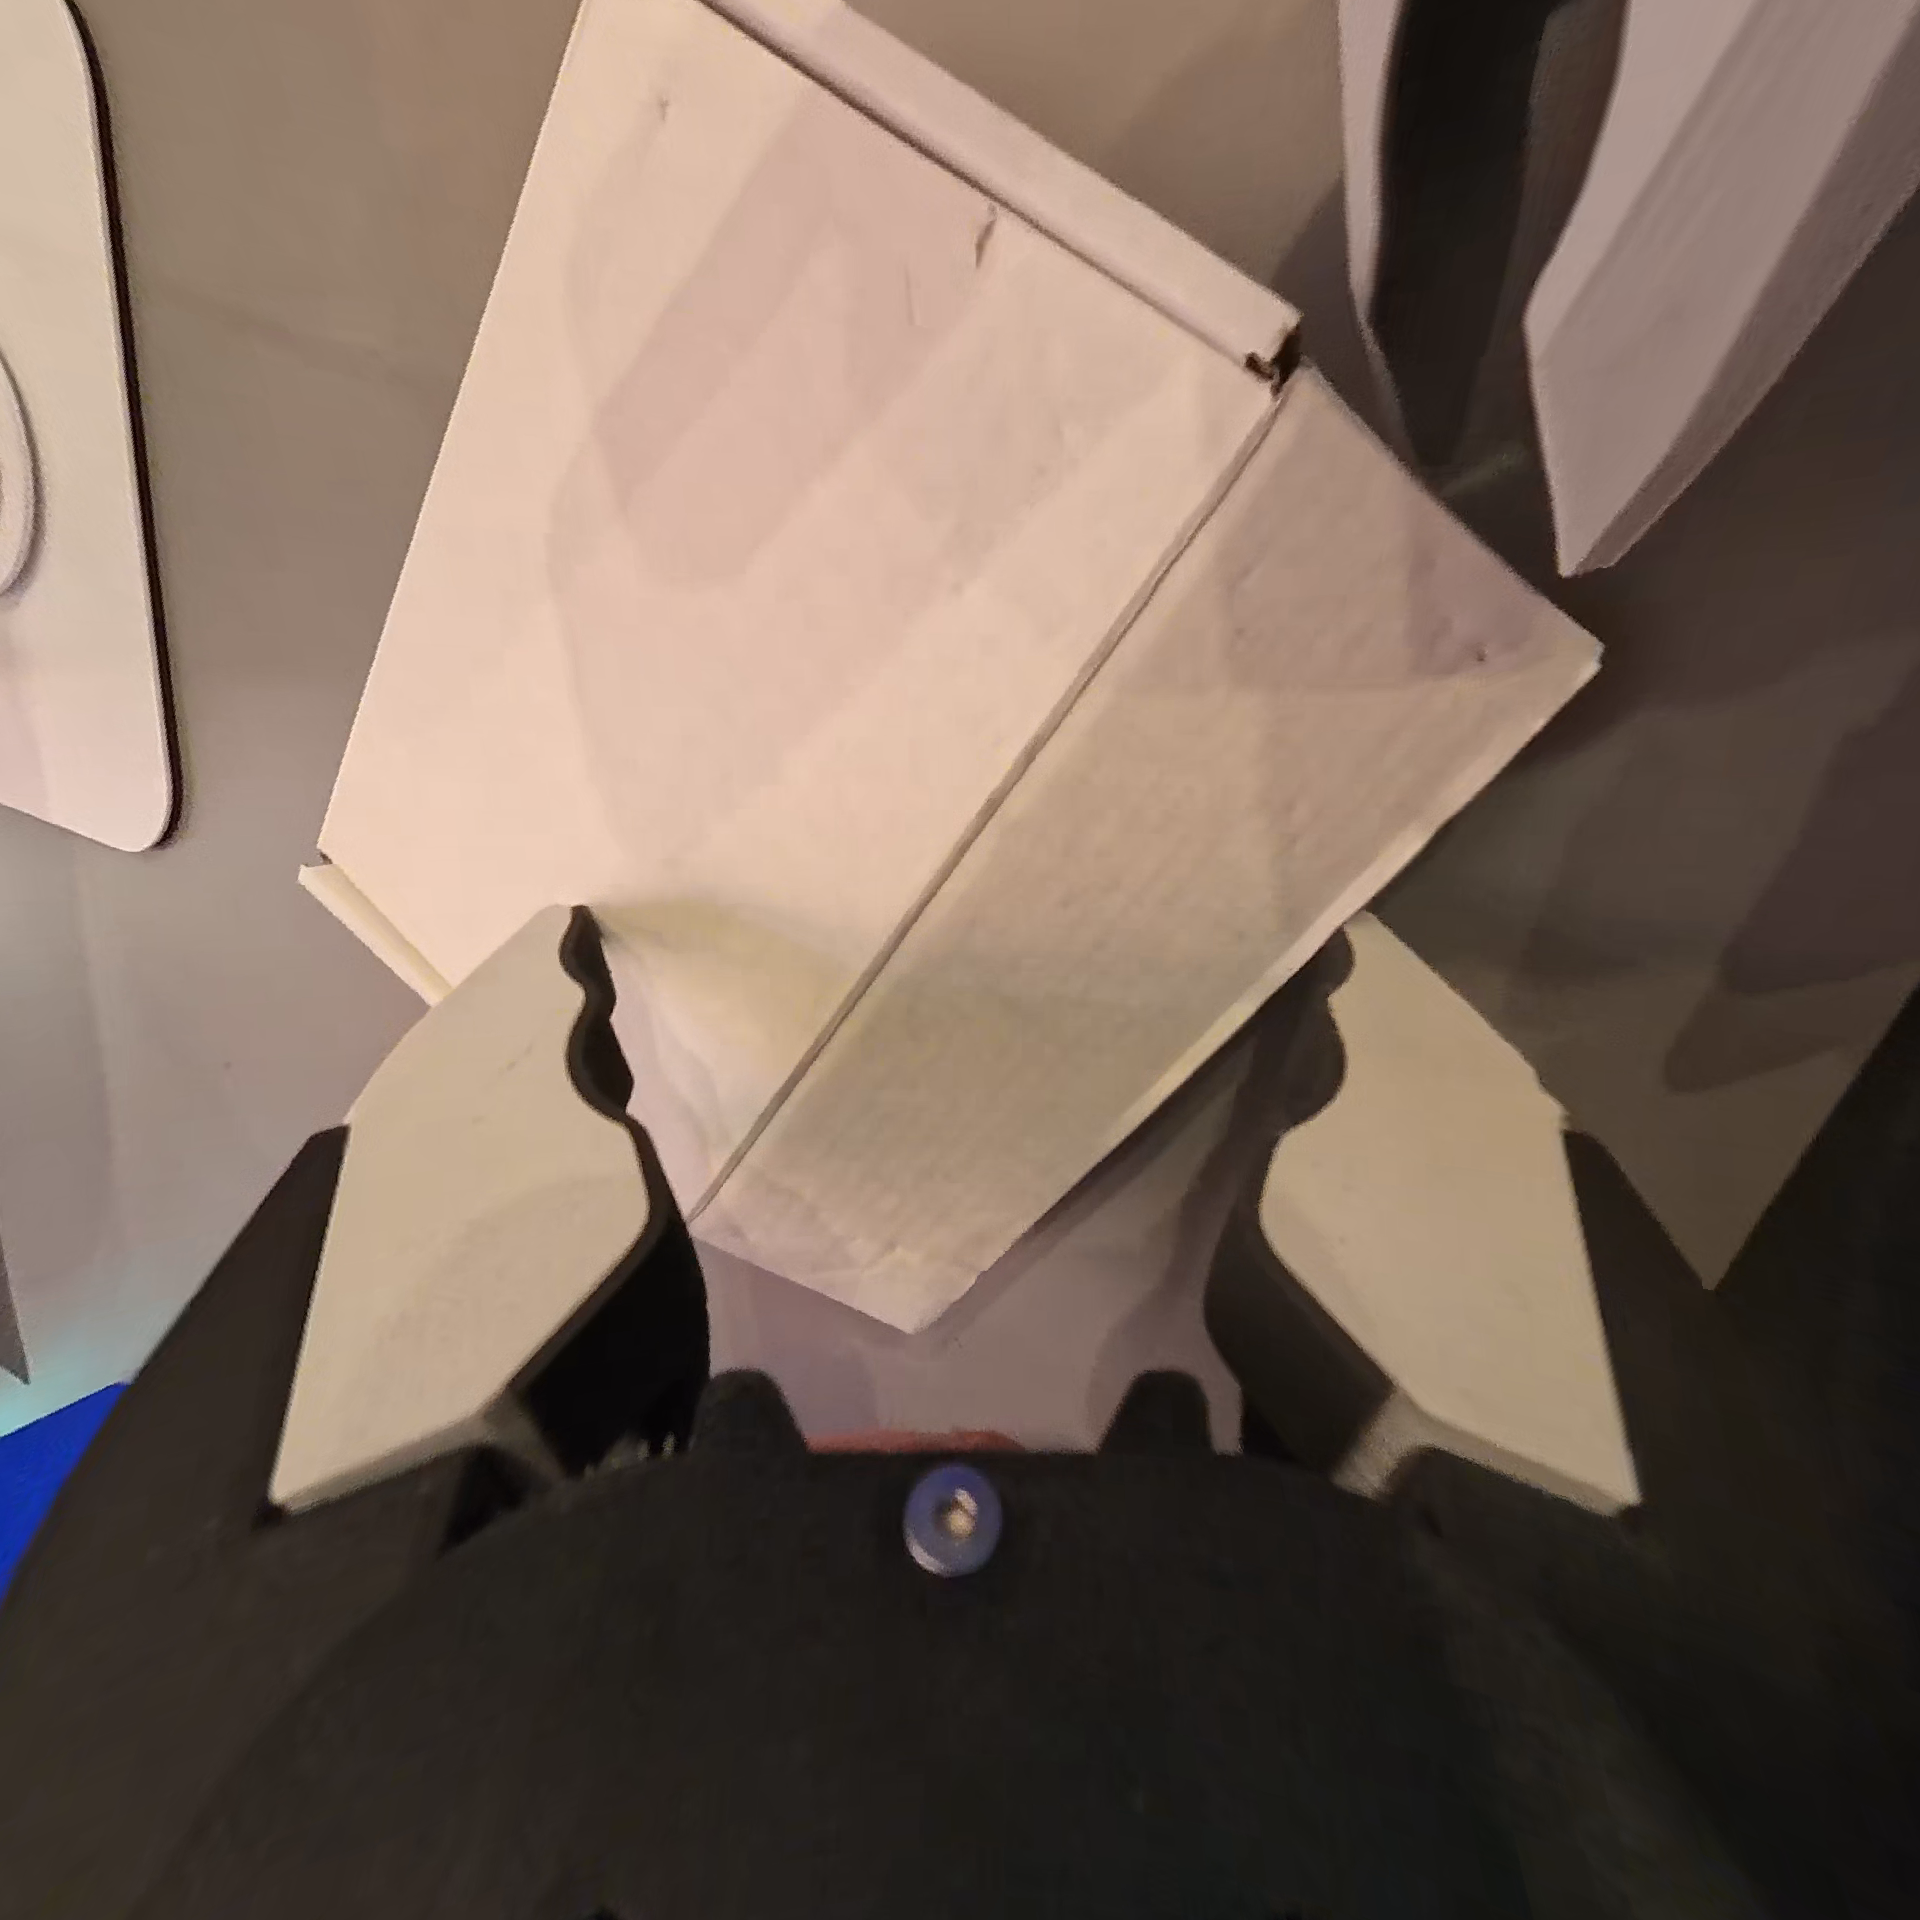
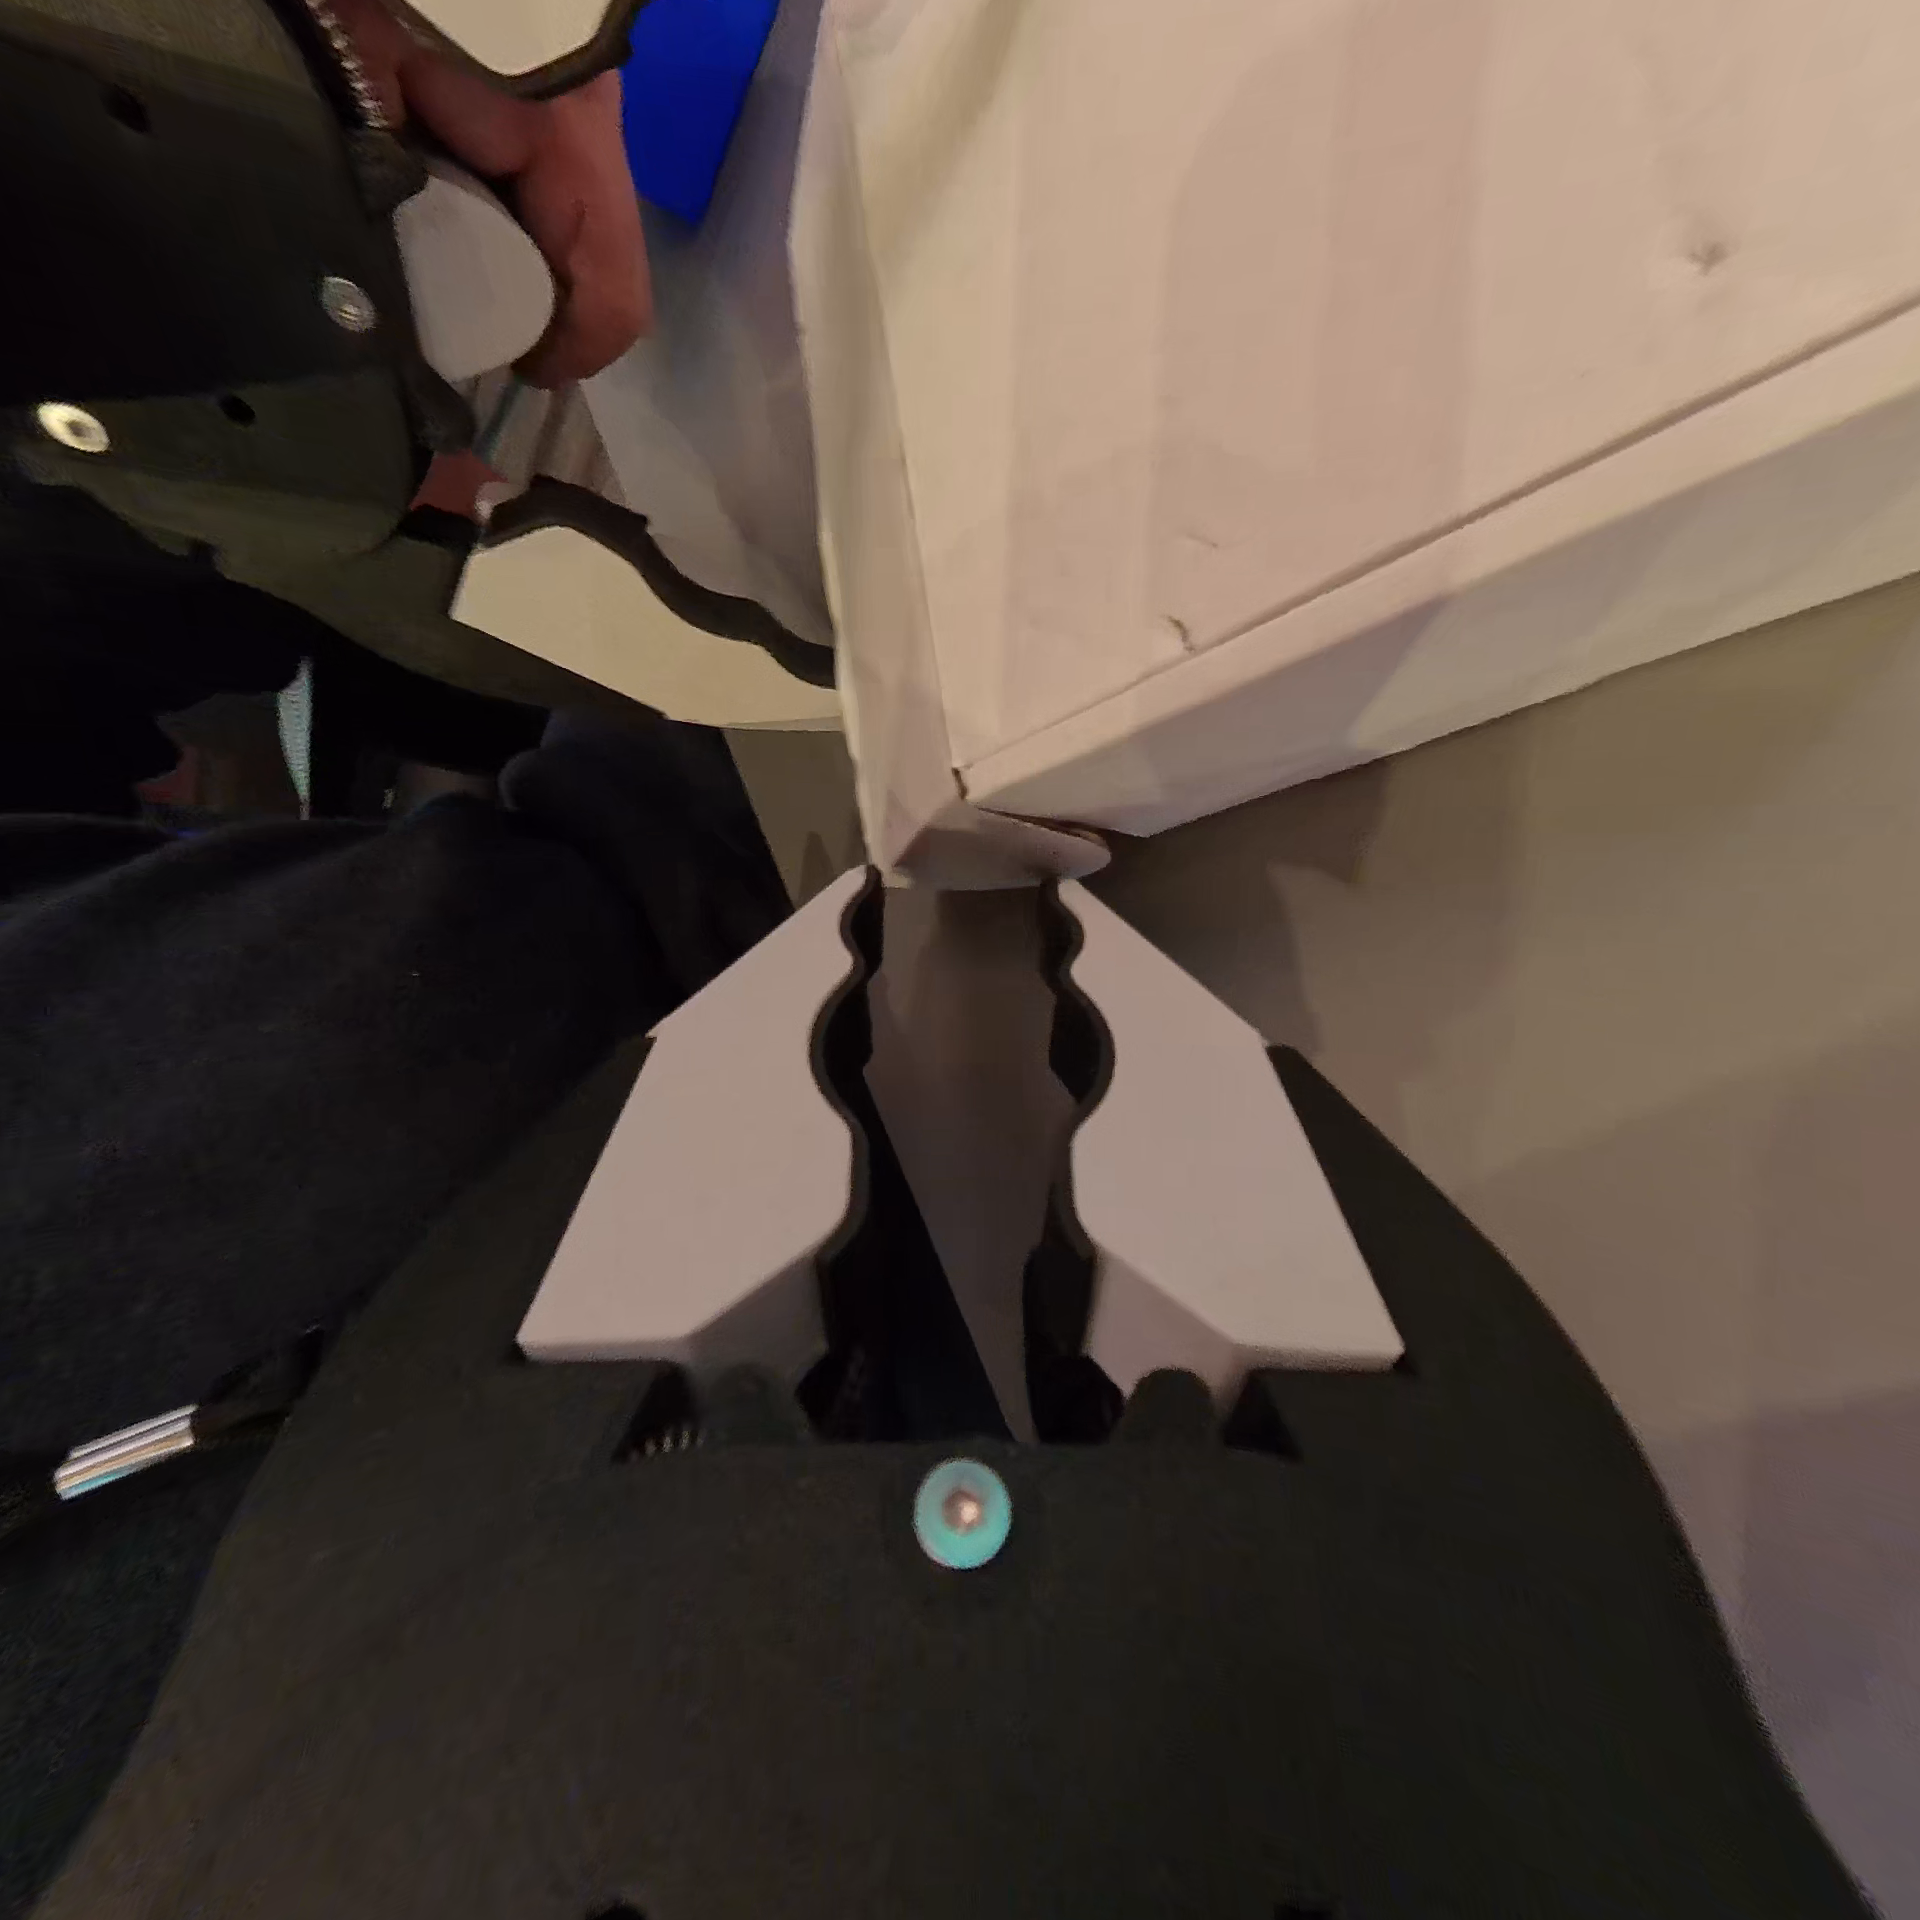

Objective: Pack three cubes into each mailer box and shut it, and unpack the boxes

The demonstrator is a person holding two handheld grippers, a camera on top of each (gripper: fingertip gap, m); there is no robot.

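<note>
Mailer-box work sits somewhere in the middle here: one white corrugated-cardboard mailer box [image 1: 831, 644] is shut, lid down and seams flush, and it is held tilted between the two tools.

The left claw [image 1: 961, 935] straddles the near corner of that box. Its left finger [image 1: 468, 1195] presses on the lid face, denting the cardboard, while the right finger sits behind the side panel, so this claw reads as clamped on the box. The right claw [image 2: 961, 883] has its fingers drawn nearly together, with a narrow gap between them, and its tips meet a small rounded cardboard tab [image 2: 997, 847] at the lowest corner of the box [image 2: 1299, 416]. Whether they pinch the tab or merely touch it, the pictures do not settle.

Outward from there, the right wrist view shows the other tool [image 2: 312, 364] with a person's hand [image 2: 561, 208] on its trigger, a dark sleeve [image 2: 312, 1039] below, and a bright blue object [image 2: 696, 94] behind the box. Grey surface [image 1: 260, 468] lies under the box in the left wrist view, with a pale rounded board [image 1: 73, 416] at the left edge and another white cardboard piece [image 1: 1704, 312] at the upper right.

No cubes are in view, so their whereabouts are unknown. The shut box suggests one packing is done, or an unpacking is about to begin at the tab; how many boxes remain cannot be told.
</note>
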